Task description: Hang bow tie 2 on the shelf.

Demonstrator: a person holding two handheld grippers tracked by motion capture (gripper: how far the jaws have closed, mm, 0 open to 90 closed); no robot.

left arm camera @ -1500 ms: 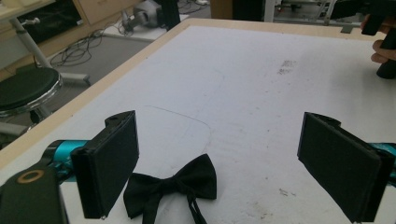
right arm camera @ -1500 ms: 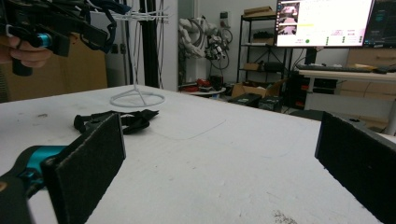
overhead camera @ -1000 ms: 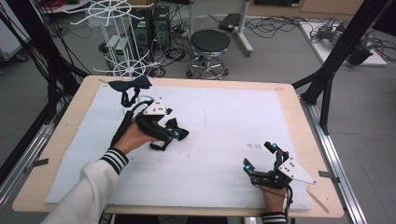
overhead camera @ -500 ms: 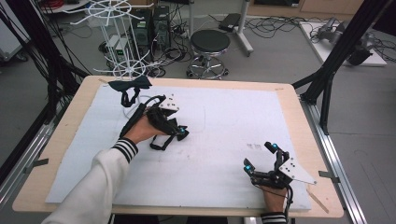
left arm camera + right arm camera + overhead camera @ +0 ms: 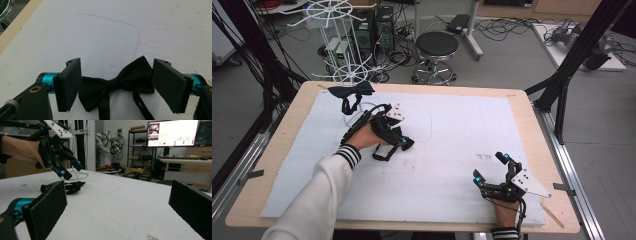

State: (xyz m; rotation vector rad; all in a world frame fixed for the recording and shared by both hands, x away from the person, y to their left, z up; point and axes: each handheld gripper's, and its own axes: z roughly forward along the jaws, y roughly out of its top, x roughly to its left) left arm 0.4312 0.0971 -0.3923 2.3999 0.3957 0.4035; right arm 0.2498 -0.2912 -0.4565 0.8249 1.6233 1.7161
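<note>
White padding is covering the wooden worktop, and beyond its far edge a black stool and a white wire rack are standing on the grey floor among cables. On the padding left of centre a black bow tie is lying flat, its strap trailing toward the person. The left claw is hanging just over it, tilted down, held by a hand in a white sleeve with striped cuff. In the left claw view the two black pads are standing either side of the tie, the right wing's tip almost at the right pad and the left wing close to the left pad; the jaws have just been closing, but they are not pressing the fabric. A second black bow tie is lying near the far left corner beside a white ring base. The right claw is resting near the front right of the padding, well apart from the tie, its jaws standing wide with nothing between them.
</note>
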